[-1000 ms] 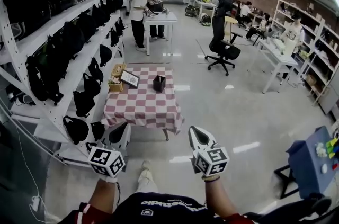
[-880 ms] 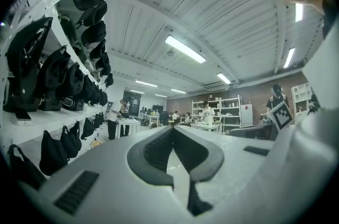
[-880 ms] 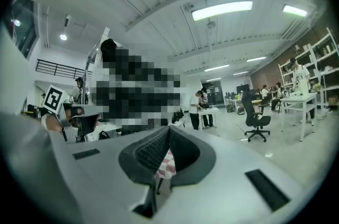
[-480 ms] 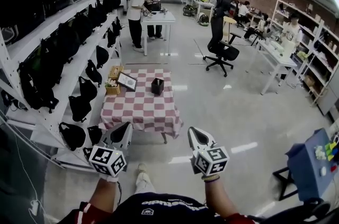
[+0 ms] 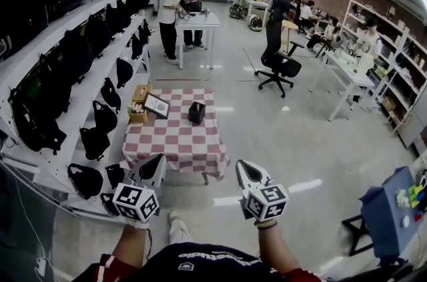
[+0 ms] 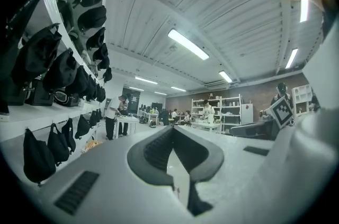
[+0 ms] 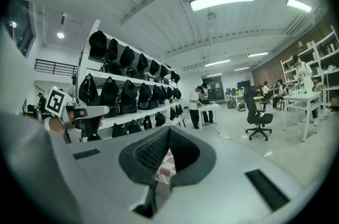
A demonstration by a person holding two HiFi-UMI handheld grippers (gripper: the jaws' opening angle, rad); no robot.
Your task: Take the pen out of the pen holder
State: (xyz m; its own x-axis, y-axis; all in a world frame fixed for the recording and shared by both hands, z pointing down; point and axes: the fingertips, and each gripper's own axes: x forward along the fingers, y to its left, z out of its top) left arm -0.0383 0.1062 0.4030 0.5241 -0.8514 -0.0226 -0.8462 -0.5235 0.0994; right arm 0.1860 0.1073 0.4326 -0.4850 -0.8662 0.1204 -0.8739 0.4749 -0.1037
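Observation:
A black pen holder [image 5: 197,112] stands on a small table with a red-and-white checked cloth [image 5: 175,141], some way ahead of me on the floor. At this distance I cannot make out a pen in it. My left gripper [image 5: 157,163] and right gripper [image 5: 244,167] are held side by side in front of my body, short of the table's near edge. Both point level toward it, both are shut, and neither holds anything. In the right gripper view a patch of the checked cloth [image 7: 165,164] shows behind the shut gripper [image 7: 168,128]. The left gripper [image 6: 172,128] shows only the room beyond it.
White shelving full of black bags [image 5: 80,54] runs along the left, close to the table. A framed picture [image 5: 157,105] and a wooden box [image 5: 139,115] share the table. A black office chair [image 5: 277,61], a white desk with people [image 5: 197,24] and a blue stand [image 5: 387,207] lie further off.
I have moved forward, so the shelving has slid back past me on the left. Both grippers stay shut and keep their place in front of me.

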